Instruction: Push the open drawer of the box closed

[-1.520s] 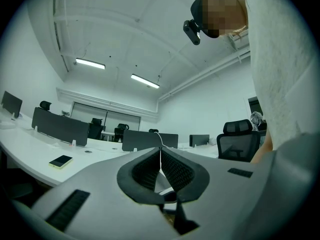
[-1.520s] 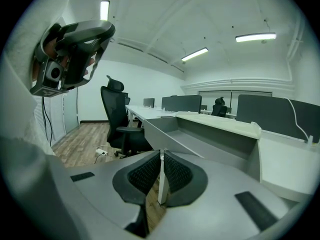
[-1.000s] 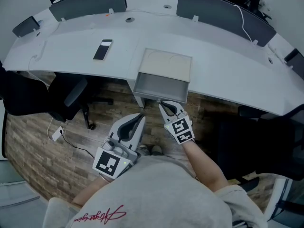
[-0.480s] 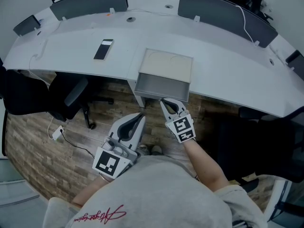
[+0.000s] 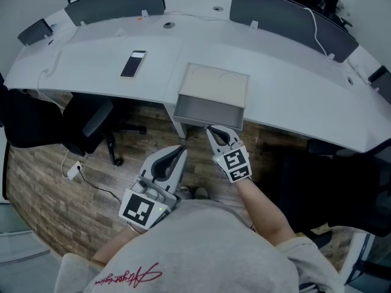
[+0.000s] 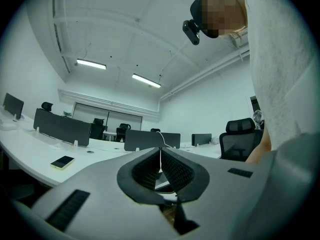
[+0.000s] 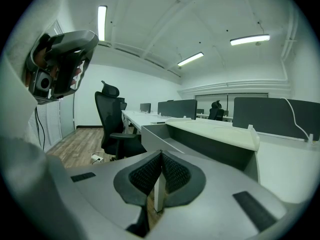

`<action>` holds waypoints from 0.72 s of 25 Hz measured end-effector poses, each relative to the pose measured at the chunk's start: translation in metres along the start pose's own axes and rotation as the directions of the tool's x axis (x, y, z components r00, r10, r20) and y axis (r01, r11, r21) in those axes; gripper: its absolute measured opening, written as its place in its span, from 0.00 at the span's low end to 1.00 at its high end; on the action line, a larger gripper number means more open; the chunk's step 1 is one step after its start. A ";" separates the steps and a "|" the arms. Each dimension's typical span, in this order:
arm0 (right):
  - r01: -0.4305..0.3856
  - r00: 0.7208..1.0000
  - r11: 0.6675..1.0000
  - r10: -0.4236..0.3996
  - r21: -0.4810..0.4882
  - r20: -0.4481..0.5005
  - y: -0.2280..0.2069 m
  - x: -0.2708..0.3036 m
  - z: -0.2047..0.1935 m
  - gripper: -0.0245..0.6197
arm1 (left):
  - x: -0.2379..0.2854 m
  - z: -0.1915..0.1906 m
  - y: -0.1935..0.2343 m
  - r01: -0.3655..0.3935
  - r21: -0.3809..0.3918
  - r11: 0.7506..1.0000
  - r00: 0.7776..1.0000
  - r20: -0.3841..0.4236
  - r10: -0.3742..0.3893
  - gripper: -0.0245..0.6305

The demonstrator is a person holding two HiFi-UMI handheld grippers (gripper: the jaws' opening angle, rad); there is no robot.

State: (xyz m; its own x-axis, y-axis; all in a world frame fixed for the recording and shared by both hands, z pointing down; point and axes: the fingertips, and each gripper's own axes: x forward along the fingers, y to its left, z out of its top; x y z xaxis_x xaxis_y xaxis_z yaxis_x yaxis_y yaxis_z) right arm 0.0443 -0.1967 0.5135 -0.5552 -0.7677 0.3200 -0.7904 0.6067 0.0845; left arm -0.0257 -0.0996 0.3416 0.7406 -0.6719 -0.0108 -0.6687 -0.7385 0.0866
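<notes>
Head view: right gripper [image 5: 212, 130] is held right by the open drawer [image 5: 206, 110] of the box [image 5: 217, 81], left gripper [image 5: 181, 148] is held lower. Both claws are pinched together, nothing gripped

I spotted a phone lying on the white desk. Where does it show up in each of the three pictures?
Head view: phone upper left, on the white desk, left of the box.
Left gripper view: phone lower left, on the desk.
Right gripper view: not in it.
Shared landmark: the dark desk screens.
</notes>
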 end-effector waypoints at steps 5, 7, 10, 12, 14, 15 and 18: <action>0.000 1.000 1.000 0.000 0.007 -0.002 -0.003 0.002 0.001 0.07 | 0.003 0.000 0.001 0.003 -0.002 1.000 1.000 -0.001 -0.003 0.07; 0.002 1.000 1.000 -0.002 0.009 0.002 -0.004 0.003 0.001 0.07 | 0.004 0.000 0.002 0.001 -0.002 1.000 1.000 -0.001 -0.001 0.07; 0.000 1.000 1.000 0.000 0.009 0.001 -0.007 0.005 0.003 0.07 | 0.006 0.001 0.004 0.000 -0.003 1.000 1.000 -0.002 0.000 0.07; -0.002 1.000 1.000 0.002 0.009 0.000 -0.008 0.005 0.003 0.07 | 0.007 0.001 0.005 -0.001 -0.004 1.000 1.000 -0.002 0.001 0.07; -0.004 1.000 1.000 0.004 0.008 0.003 -0.009 0.006 0.003 0.07 | 0.008 0.001 0.005 -0.002 -0.004 1.000 1.000 -0.003 0.002 0.07; -0.004 1.000 1.000 0.004 0.008 0.005 -0.009 0.006 0.004 0.07 | 0.009 0.001 0.005 -0.002 -0.003 1.000 1.000 -0.003 0.002 0.07; -0.002 1.000 1.000 0.002 0.014 0.007 -0.011 0.007 0.003 0.07 | 0.011 0.002 0.005 -0.003 0.001 1.000 1.000 -0.002 0.003 0.07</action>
State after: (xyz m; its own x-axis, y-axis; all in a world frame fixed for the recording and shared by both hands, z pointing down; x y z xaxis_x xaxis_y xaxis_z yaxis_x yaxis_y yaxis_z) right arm 0.0482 -0.2097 0.5119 -0.5588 -0.7679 0.3131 -0.7925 0.6057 0.0710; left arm -0.0209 -0.1105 0.3403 0.7390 -0.6736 -0.0084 -0.6707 -0.7368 0.0854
